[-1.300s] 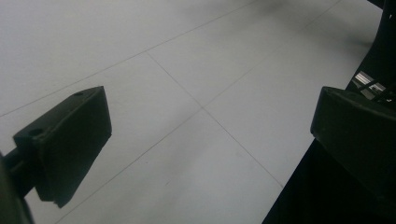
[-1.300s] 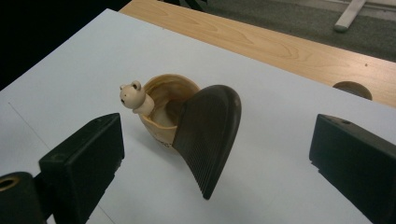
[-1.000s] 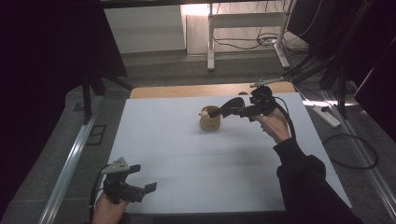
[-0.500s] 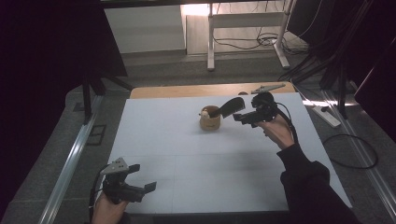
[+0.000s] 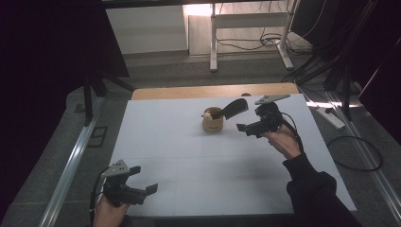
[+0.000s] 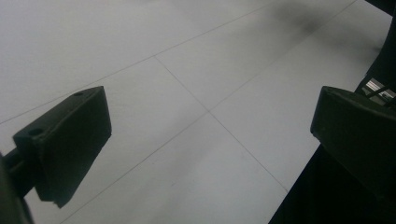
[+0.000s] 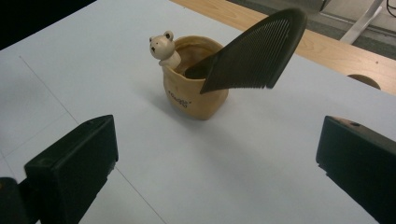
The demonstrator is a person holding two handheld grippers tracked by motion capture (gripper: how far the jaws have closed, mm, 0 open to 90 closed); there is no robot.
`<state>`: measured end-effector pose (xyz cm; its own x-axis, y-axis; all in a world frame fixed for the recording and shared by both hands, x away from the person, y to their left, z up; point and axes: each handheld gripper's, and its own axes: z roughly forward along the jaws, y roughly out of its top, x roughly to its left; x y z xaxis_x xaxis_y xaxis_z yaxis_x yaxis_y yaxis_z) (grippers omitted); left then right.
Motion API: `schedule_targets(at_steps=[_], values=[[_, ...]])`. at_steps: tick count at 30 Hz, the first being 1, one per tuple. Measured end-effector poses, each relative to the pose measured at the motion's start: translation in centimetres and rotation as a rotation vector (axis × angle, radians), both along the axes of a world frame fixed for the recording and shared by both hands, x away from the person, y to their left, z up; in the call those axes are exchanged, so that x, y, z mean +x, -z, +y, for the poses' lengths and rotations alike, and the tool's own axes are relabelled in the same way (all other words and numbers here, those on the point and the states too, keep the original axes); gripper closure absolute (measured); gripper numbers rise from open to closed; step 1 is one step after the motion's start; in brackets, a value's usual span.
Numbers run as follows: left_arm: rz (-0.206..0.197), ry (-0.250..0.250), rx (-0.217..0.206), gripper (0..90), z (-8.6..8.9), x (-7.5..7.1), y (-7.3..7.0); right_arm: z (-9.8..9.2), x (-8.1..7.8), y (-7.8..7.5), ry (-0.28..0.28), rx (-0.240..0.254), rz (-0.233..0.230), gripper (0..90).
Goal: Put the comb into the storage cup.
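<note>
A tan cup [image 5: 212, 121] with a small bear figure [image 7: 163, 46] on its rim stands at the table's far middle. A black comb [image 5: 235, 109] leans out of the cup, its teeth end tilted up to the right. In the right gripper view the cup [image 7: 194, 88] and comb [image 7: 254, 51] lie ahead of my open jaws. My right gripper [image 5: 247, 126] is open, just right of the cup and apart from the comb. My left gripper [image 5: 143, 180] is open over the white tabletop [image 6: 187, 56] near the front left edge, holding nothing.
A wooden strip [image 5: 189, 91] runs along the table's far edge, with a round hole [image 7: 364, 80] in it. The white sheet's front edge [image 6: 299, 172] drops off beside the left gripper. Cables and a power strip [image 5: 331, 118] lie on the floor at right.
My right gripper has drawn back from the comb, toward the person and slightly down. The comb stays leaning in the cup. The left gripper has not moved.
</note>
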<state>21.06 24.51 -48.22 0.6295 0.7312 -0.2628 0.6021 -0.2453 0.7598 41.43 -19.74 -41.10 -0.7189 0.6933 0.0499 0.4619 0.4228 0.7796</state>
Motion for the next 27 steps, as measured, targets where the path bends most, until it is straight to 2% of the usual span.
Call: schedule_targets(at_steps=[3,27], values=[[0.000,0.001,0.001,0.0,0.0,0.0,0.0,-0.1,-0.2,0.2,0.007,-0.015,0.006,0.0],[0.003,0.010,-0.004,0.0,0.0,0.0,0.0,-1.3,-2.5,1.1,-0.006,-0.024,-0.004,0.0]])
